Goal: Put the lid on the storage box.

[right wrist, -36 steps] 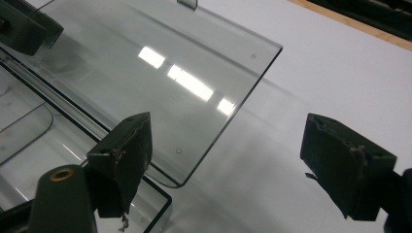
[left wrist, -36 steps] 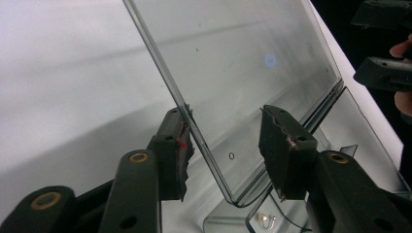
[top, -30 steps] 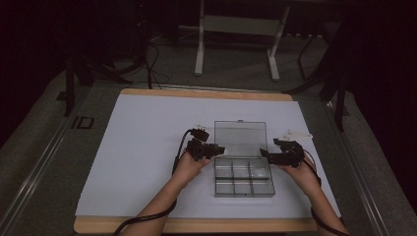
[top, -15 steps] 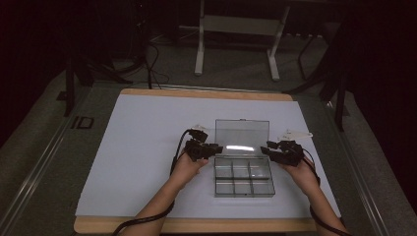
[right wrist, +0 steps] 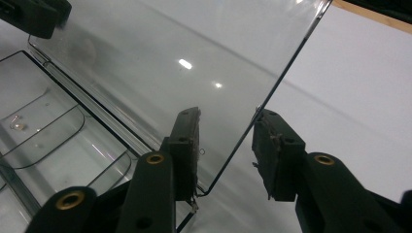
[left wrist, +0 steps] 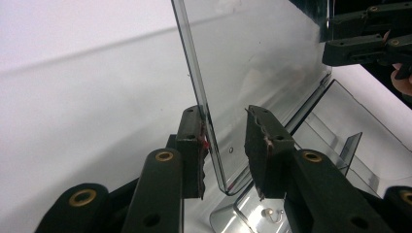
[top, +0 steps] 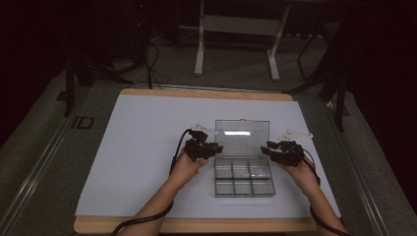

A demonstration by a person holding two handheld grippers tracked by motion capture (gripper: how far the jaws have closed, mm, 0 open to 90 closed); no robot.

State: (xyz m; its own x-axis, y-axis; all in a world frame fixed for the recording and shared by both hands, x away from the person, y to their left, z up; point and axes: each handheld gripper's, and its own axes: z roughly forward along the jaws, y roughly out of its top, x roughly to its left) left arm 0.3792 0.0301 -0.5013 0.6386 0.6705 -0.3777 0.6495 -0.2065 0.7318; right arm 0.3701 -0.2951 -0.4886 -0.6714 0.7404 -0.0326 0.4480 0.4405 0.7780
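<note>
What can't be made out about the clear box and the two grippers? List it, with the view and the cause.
- High view: what lies in the compartment box is too small to tell; the hands cover how each gripper meets the lid.
- Left gripper view: the left gripper straddles the lid edge; one pad looks to touch it, but a real grip is unclear.
- Right gripper view: the small pale object in a compartment is too small to identify.

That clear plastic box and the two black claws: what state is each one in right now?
Clear box: open, compartments exposed.
Lid: raised, standing up from the hinge.
Left gripper: jaws astride the lid's edge, one pad touching.
Right gripper: jaws astride the opposite edge, just closing, not clamped.
</note>
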